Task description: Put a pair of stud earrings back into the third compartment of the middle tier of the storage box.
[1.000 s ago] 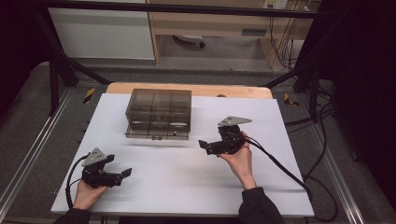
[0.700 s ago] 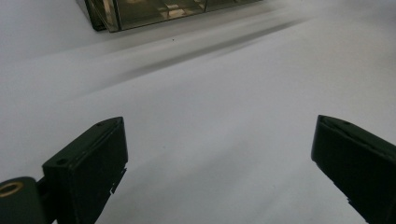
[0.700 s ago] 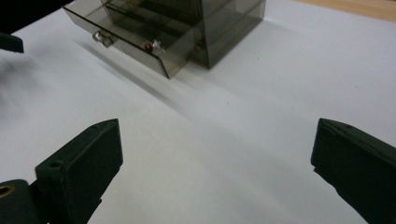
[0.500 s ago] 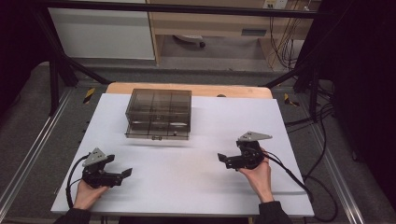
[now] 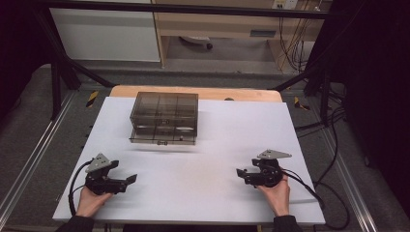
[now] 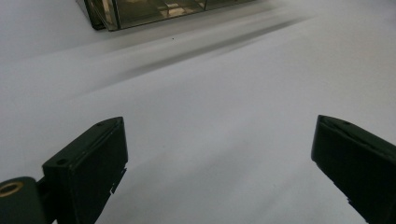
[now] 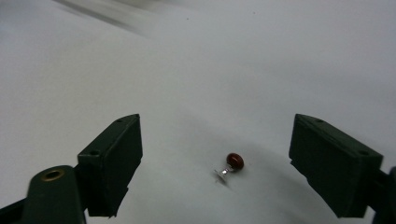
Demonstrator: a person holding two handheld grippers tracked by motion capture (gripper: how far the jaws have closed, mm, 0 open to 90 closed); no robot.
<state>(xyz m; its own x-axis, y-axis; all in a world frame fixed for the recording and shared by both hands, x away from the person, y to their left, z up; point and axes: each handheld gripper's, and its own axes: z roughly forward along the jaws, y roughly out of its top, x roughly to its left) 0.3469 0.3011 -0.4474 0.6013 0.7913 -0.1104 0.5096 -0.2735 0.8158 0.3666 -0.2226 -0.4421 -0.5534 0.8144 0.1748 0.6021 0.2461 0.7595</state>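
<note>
A smoky transparent drawer box point(image 5: 164, 118) stands at the back middle of the white table point(image 5: 217, 130); its near corner point(image 6: 140, 9) shows at the top of the left gripper view. A small pin with a round red head point(image 7: 232, 163) lies on the table between the jaws of my right gripper point(image 7: 215, 121), touching neither. My right gripper point(image 5: 240, 173) rests at the front right, open, and points left. At the front left, my left gripper point(image 5: 129, 180) rests and points right. The left gripper point(image 6: 217, 126) is open, with bare table between its jaws.
A wooden board point(image 5: 193, 92) edges the table's far side. Metal frame rails point(image 5: 34, 145) run along both sides, and cables point(image 5: 333, 193) trail off to the right. A wide stretch of bare table lies between the two grippers.
My right gripper has drawn back from beside the drawer box to the table's front right. The left gripper has stayed put.
</note>
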